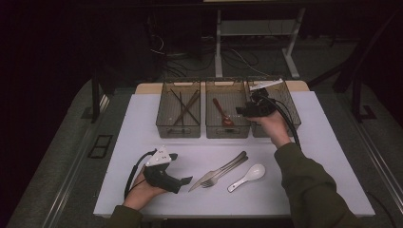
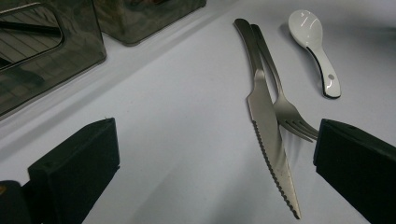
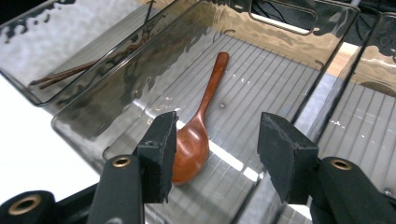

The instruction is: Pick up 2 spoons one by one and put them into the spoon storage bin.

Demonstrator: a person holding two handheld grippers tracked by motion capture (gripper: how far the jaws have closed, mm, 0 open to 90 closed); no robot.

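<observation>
**Sorting cutlery into bins: wooden spoon in, three pieces left on the surface**

The right hand-held gripper (image 1: 240, 110) hangs over the middle bin (image 1: 227, 110) of three smoky plastic bins standing in a row. In the right gripper view its jaws stand wide apart with nothing between them, and the wooden spoon (image 3: 200, 133) lies flat on the ribbed floor of that bin, bowl toward the camera, just below and beside the left-hand jaw. Whether that jaw brushes the bowl is hard to tell from this angle; it looks clear of it. The bin left of the middle bin holds dark chopsticks (image 1: 184, 107).

The left hand-held gripper (image 1: 186, 180) rests low on the white surface (image 1: 142, 128), in front of the middle bin and near the person's edge. Its jaws are also spread wide and empty. Just beyond them lie a knife (image 2: 269, 130) and a fork (image 2: 282, 102), crossed and touching along their handles, and a white spoon (image 2: 314, 46) beside them, apart from both.

The step in hand looks like the release of the wooden spoon, with the pick of the next piece to follow. The left gripper points at the knife and fork, so one of them is the likely target. That move calls for care: the two overlap, so the jaws should close on a single handle where it lies free, and both pieces lie flat on the surface, leaving little to bite on.
</observation>
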